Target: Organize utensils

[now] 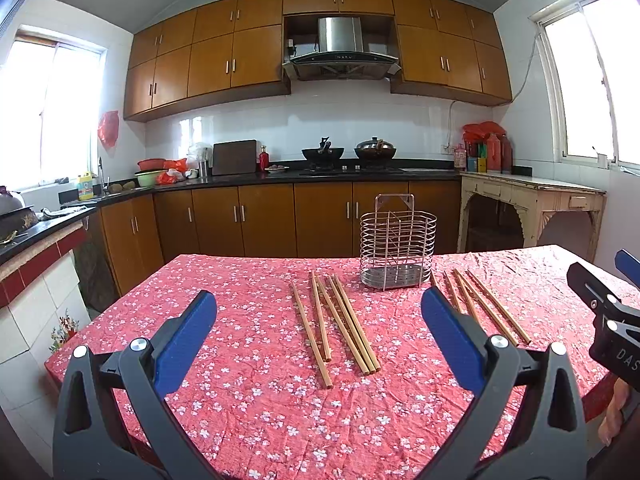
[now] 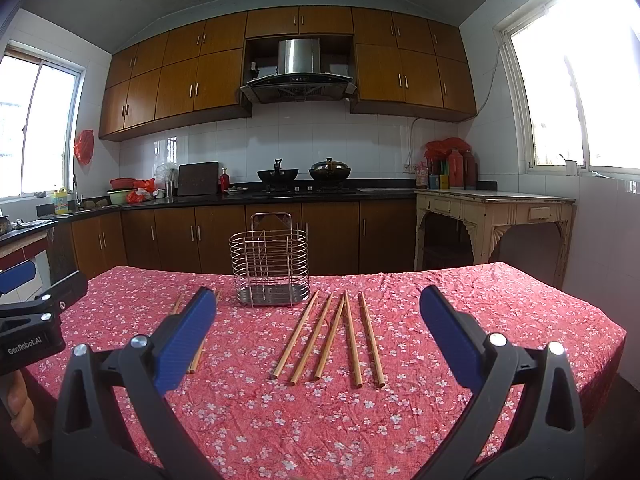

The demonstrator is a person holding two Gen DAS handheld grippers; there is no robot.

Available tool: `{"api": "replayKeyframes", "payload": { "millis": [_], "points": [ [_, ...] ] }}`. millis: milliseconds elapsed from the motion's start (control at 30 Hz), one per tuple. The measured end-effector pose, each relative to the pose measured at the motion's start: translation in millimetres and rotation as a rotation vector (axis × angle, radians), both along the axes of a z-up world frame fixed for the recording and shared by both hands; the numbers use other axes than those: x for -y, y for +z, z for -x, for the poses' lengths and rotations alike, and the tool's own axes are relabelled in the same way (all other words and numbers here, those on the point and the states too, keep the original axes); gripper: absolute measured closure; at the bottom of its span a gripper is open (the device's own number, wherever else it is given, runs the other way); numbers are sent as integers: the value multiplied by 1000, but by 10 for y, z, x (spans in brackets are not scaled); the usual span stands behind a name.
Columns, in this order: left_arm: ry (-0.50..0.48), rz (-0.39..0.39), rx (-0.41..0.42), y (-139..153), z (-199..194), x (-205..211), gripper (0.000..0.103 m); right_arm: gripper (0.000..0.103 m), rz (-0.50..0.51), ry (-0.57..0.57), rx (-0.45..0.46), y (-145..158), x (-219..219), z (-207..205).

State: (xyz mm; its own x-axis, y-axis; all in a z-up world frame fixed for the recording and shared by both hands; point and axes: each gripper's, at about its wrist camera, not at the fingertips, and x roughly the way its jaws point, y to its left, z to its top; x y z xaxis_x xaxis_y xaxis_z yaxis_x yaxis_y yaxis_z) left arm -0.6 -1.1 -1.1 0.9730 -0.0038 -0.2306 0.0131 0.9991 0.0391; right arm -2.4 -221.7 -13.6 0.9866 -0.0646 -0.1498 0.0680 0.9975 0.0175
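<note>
A wire utensil holder (image 1: 398,242) (image 2: 270,266) stands empty on the red floral tablecloth (image 1: 248,400) (image 2: 280,420). Several wooden chopsticks lie in two groups on either side of it. The left group (image 1: 336,324) (image 2: 196,354) lies straight ahead of my left gripper (image 1: 320,308), which is open and holds nothing. The right group (image 2: 332,340) (image 1: 486,306) lies ahead of my right gripper (image 2: 318,306), also open with nothing between its blue pads. Both grippers hover above the near table edge, short of the chopsticks.
A person's hand (image 1: 614,412) (image 2: 22,412) holds each gripper handle at the frame edges. Behind the table run dark counters with brown cabinets (image 1: 264,216), a stove with two woks (image 1: 348,154), and a cream side table (image 2: 492,216) at right.
</note>
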Motion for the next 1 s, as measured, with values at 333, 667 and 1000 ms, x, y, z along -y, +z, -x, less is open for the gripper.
{"api": "replayKeyframes", "payload": {
  "millis": [333, 667, 1000],
  "points": [
    [-1, 1, -2, -15, 4, 18, 2, 4, -2, 0, 0, -9, -2, -10],
    [-1, 1, -4, -16, 3, 17, 2, 4, -3, 0, -1, -16, 1, -17],
    [-5, 0, -10, -137, -20, 62, 2, 4, -5, 1, -4, -18, -3, -18]
  ]
}}
